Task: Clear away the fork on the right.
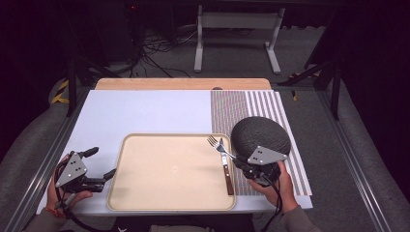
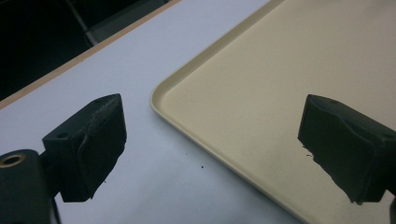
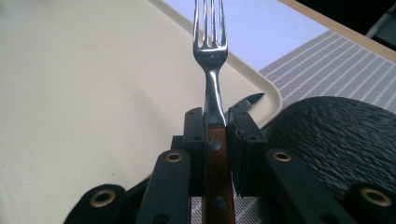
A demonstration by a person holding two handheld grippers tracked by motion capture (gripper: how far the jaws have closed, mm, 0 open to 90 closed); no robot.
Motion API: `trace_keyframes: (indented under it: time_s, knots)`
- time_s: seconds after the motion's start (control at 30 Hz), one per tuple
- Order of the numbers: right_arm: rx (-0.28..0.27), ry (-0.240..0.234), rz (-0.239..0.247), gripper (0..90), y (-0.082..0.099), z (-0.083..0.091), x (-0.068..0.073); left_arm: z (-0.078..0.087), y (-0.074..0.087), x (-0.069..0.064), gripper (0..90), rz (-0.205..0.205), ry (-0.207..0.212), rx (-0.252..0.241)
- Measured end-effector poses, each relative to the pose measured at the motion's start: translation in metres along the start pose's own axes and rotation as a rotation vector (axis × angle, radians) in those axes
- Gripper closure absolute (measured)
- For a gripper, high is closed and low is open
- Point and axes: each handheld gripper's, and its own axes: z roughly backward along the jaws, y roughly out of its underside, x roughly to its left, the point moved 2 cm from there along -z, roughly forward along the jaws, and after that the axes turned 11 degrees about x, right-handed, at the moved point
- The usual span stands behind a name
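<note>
I had my right tongs (image 3: 215,140) clamped on the fork (image 3: 211,51) over the tray's (image 1: 169,200) right edge, left tongs (image 2: 210,144) apart, and figured that skinny handle could've twisted loose.

A lab-like test space — cables (image 1: 154,48) on grey carpet, a metal-framed table (image 1: 145,111), dark surroundings.

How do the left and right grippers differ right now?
Jaws: the left gripper stands wide open with nothing between its pads, while the right gripper is shut on the wooden-handled fork.
Place: the left gripper sits by the left edge of the beige tray, one jaw over the white table; the right gripper is at the tray's right edge, beside the dark round mat.
Shared: both have black jaws and a grey three-cornered plate on top.
</note>
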Motion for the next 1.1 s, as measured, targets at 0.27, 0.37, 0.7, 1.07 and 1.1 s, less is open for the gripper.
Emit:
trace_keyframes:
  time_s: [0.27, 0.37, 0.7, 1.07, 1.1]
  knots:
    - [0.024, -0.016, 0.014, 78.9, -0.014, -0.015, 0.014, 0.0, 0.001, 0.001, 8.4, 0.002, 0.005, -0.007]
    - [0.016, -0.026, 0.011, 78.9, -0.02, -0.016, 0.018, 0.0, 0.001, 0.0, 8.4, -0.002, 0.011, -0.006]
    - [0.017, -0.059, 0.01, 78.8, -0.035, -0.026, 0.037, 0.001, 0.0, -0.001, 8.3, 0.0, 0.017, -0.015]
    - [0.036, -0.107, 0.005, 78.9, -0.042, -0.038, 0.054, 0.001, 0.001, 0.0, 8.3, -0.006, 0.014, -0.016]
    - [0.044, -0.103, 0.01, 78.9, -0.043, -0.038, 0.058, 0.002, 0.001, 0.0, 8.3, -0.004, 0.015, -0.016]
